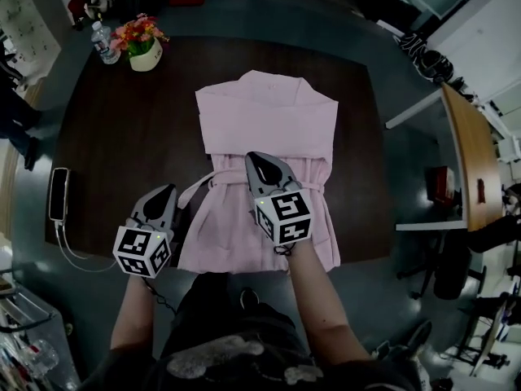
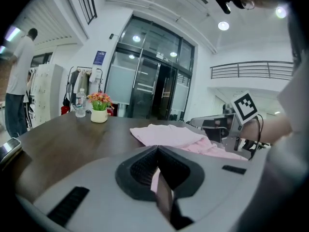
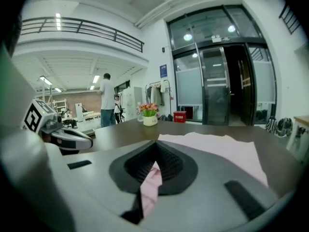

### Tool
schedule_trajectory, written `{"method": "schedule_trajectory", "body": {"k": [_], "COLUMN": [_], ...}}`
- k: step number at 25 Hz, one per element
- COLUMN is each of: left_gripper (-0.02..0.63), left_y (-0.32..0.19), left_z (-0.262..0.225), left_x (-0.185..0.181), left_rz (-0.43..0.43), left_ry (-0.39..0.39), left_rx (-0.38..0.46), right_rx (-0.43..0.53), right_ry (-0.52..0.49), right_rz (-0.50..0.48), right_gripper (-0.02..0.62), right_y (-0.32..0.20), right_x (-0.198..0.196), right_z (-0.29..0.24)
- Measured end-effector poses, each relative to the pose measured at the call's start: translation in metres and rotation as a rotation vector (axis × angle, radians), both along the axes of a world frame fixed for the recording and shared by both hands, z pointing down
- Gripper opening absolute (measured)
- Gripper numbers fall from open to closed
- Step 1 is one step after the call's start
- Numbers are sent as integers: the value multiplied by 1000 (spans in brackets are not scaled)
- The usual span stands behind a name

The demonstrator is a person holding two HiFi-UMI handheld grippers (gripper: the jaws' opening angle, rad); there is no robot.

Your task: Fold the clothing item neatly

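So in the head view the pink robe (image 1: 269, 129) lies flat mid-frame on the dark wood-grain tabletop (image 1: 122, 137), collar end toward the top. It's soft matte cloth, roughly a long rectangle with the sides folded in, and a thin belt (image 1: 203, 184) runs across the waist. The left hand-held gripper (image 1: 168, 191) sits lower left by the robe's left edge, and the right hand-held gripper (image 1: 256, 160) is over the waist. There's a little white pot of flowers (image 1: 145, 49) upper left. In the left gripper view the ribbed dark jaws are clenched on a narrow strip of pink cloth, and the robe behind looks a bit rumpled. In the right gripper view the jaws are also clamped on a pink fold, with the robe spread smooth right of centre.
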State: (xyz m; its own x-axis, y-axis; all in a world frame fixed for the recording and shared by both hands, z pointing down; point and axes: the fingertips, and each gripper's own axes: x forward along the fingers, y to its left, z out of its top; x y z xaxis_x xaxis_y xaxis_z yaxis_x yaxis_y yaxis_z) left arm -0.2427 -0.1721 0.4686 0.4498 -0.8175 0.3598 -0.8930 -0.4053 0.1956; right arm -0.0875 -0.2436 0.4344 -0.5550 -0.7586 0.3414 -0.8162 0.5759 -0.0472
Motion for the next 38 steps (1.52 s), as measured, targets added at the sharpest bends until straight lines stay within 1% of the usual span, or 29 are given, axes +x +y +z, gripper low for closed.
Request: {"method": "schedule_trajectory", "body": {"k": [2,5,10,12,14,17,20,22,24,25,26,27,28,30,31,32,34,36,38], "left_gripper": [11,11,11,11,11,11,11,11,12,17,49,100,145,202,226,236,263,312,324], "left_y": [26,69,148,175,198,226,249,260,266,268,269,271,271,267,264,262,255,243,227], "left_z": [-9,-21,-42,-43,-36,-16,11,31,52,64,77,91,106,140,158,177,212,243,268], "left_x": [15,38,77,89,97,103,103,99,95,91,87,81,74,59,50,40,17,1,-2], "left_rz": [-3,-15,-22,-23,-35,-34,-11,0,7,4,-4,-11,-15,-7,-3,-3,1,62,154], "left_ry": [-6,-24,-38,-44,-45,-73,-138,-190,-206,-202,-194,-185,-180,-198,-213,-223,-223,-243,-276], "left_rx": [26,56,114,127,115,86,60,50,42,38,30,18,3,-25,-35,-43,-43,-11,38], "right_rx": [58,126,172,195,201,147,100,85,53,35,19,1,-17,-51,-67,-81,-100,-97,-92], "right_ry": [-31,-43,-60,-73,-87,-76,-74,-126,-164,-164,-157,-151,-150,-153,-148,-136,-112,-105,-70], "right_rz": [41,106,173,211,251,313,362,387,418,429,431,428,422,414,408,399,365,314,235], "right_gripper": [-6,-6,-6,-6,-6,-6,-6,-6,-5,-3,11,62,99,147,165,190,231,277,316], "right_y": [32,85,172,200,225,257,287,306,318,322,326,330,333,336,336,337,336,327,309], "right_x": [36,97,190,221,247,280,297,300,301,300,299,296,293,290,290,291,292,293,295], "right_z": [-22,-48,-69,-67,-54,-13,27,47,72,87,102,116,130,159,175,192,224,248,270]}}
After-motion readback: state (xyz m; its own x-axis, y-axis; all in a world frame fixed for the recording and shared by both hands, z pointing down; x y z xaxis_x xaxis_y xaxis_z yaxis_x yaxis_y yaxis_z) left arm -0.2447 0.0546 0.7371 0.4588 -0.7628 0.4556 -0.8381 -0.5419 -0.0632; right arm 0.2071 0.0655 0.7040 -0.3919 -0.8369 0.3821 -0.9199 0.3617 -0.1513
